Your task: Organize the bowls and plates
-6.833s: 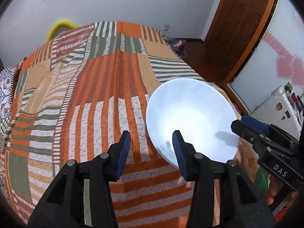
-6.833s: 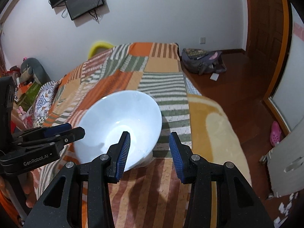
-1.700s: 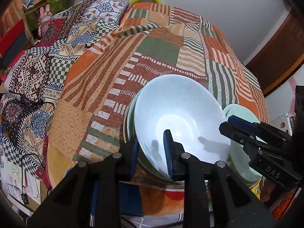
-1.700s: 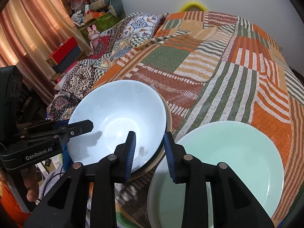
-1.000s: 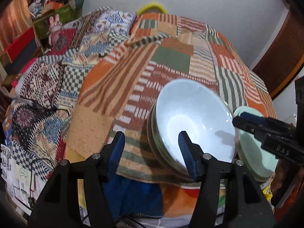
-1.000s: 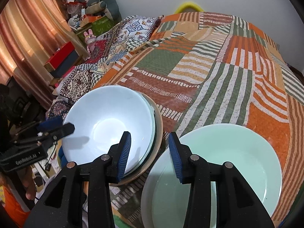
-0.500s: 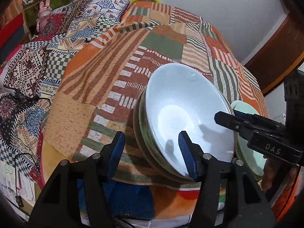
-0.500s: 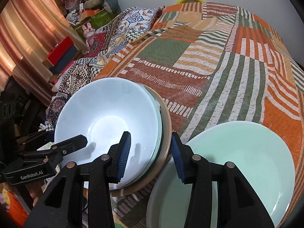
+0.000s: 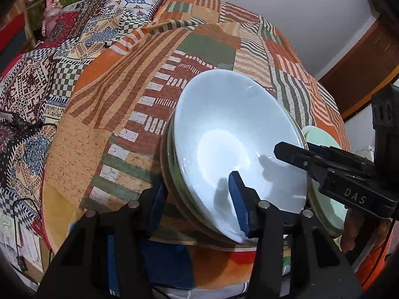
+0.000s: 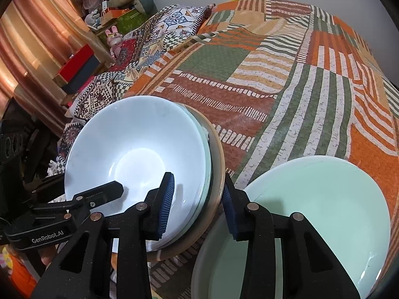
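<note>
White bowl [image 9: 232, 134] atop stack, both claws astride its rim, closing, grip unclear.

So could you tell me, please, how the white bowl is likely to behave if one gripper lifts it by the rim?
The white bowl looks glazed and glossy, so it may slip between pads. Its wall flares wide, so a grip at one edge would probably let it tilt. It sits nested in a stack near the bed's edge, so a nudge might shift the dishes below.

"DAS" on right tool [image 9: 294, 154]; "GenRobot.AI" on left tool [image 10: 117, 189]
</note>
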A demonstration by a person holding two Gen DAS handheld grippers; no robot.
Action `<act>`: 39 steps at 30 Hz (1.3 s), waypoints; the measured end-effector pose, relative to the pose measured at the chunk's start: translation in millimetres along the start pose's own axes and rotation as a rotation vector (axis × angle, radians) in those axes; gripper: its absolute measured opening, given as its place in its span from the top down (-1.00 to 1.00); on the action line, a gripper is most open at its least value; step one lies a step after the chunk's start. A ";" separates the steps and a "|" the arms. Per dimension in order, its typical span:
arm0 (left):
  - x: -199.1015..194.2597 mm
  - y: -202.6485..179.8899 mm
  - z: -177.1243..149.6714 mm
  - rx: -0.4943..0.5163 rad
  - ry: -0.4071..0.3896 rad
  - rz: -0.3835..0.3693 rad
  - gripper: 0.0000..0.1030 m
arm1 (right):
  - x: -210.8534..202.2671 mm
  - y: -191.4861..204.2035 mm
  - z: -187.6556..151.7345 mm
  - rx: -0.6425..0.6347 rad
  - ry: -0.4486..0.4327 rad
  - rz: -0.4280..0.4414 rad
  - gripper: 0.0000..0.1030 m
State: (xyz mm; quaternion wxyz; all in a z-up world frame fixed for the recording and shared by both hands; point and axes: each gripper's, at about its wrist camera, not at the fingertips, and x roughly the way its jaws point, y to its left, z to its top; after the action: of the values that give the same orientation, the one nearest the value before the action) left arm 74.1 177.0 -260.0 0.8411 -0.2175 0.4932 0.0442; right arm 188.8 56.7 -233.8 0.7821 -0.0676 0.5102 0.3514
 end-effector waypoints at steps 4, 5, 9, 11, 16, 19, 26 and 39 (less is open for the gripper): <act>-1.8 1.0 1.2 -0.027 0.001 0.002 0.04 | -1.5 -1.7 2.2 0.026 0.001 0.006 0.34; -2.8 0.7 1.3 -0.029 -0.001 0.004 0.04 | -1.6 -1.4 2.6 0.030 0.001 0.007 0.34; -5.5 -2.5 1.0 -0.019 -0.007 0.023 0.04 | -2.8 -1.0 3.9 0.039 -0.001 0.008 0.34; -7.7 -1.4 1.0 -0.028 -0.010 0.018 0.04 | -4.7 -0.1 4.4 0.042 -0.005 0.010 0.34; -15.9 -3.3 1.6 -0.030 -0.030 0.021 0.04 | -11.0 2.8 5.2 0.042 -0.022 0.015 0.34; -23.1 -7.0 2.8 -0.022 -0.048 0.026 0.04 | -16.2 4.7 6.1 0.041 -0.038 0.017 0.34; -49.0 -21.1 9.5 0.003 -0.104 0.021 0.04 | -39.6 5.5 7.7 0.047 -0.092 0.032 0.35; -85.3 -63.5 11.1 0.085 -0.183 -0.003 0.04 | -90.2 -5.4 -4.4 0.079 -0.191 0.033 0.35</act>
State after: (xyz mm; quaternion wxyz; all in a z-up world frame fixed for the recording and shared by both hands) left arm 58.0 136.2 -162.5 0.8911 -0.1776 0.4155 0.0416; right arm 167.9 7.3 -161.1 0.8232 0.0055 0.4479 0.3488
